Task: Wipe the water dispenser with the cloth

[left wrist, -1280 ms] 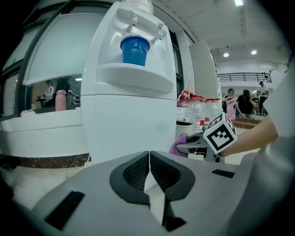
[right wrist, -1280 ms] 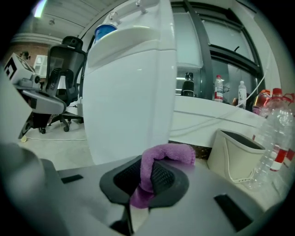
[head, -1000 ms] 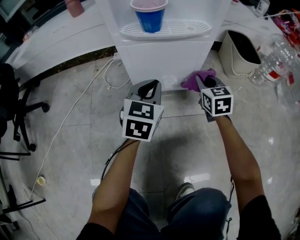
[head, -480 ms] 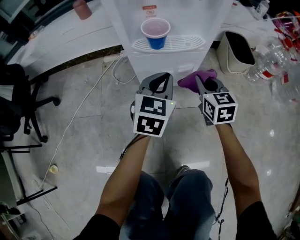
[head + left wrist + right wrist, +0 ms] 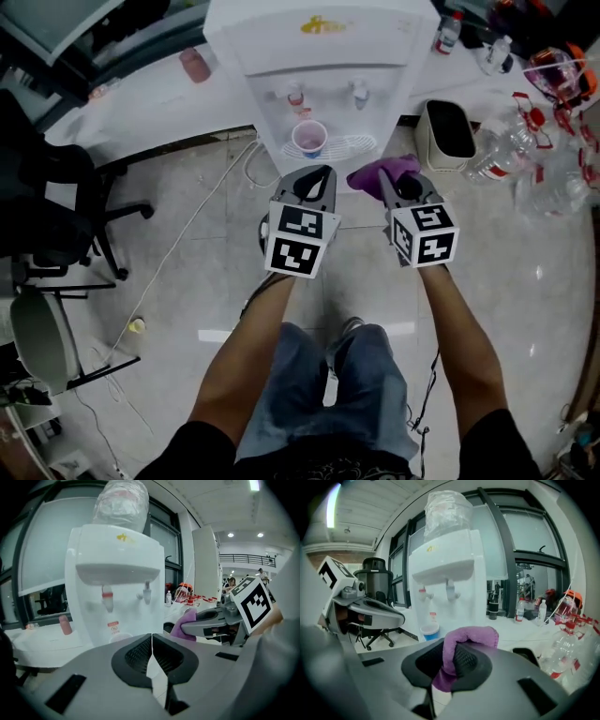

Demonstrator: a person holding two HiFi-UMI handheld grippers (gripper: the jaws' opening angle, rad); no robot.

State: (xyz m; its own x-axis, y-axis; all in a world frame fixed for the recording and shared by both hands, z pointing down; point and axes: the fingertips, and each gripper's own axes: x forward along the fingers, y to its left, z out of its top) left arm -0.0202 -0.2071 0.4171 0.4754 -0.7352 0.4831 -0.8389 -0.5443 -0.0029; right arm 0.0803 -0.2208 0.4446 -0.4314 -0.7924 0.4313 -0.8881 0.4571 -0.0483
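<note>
A white water dispenser point(image 5: 323, 56) stands ahead, with two taps and a blue cup point(image 5: 309, 140) on its drip tray; it also fills the left gripper view as the dispenser point(image 5: 115, 573) and the right gripper view as the dispenser point(image 5: 447, 578). My right gripper point(image 5: 392, 182) is shut on a purple cloth point(image 5: 382, 172), which folds over its jaws as the cloth point(image 5: 464, 644). My left gripper point(image 5: 314, 180) is shut with nothing in it, beside the right one. Both are held short of the dispenser's front.
A cream waste bin point(image 5: 448, 134) stands right of the dispenser, with clear plastic bottles point(image 5: 511, 155) beyond it. A white cable point(image 5: 178, 253) trails over the marble floor. An office chair point(image 5: 56, 206) stands at the left, a long white counter point(image 5: 141, 103) behind.
The view has pulled back and up, so the whole dispenser top and taps now show. Both grippers stay side by side in front of it, the cloth still held.
</note>
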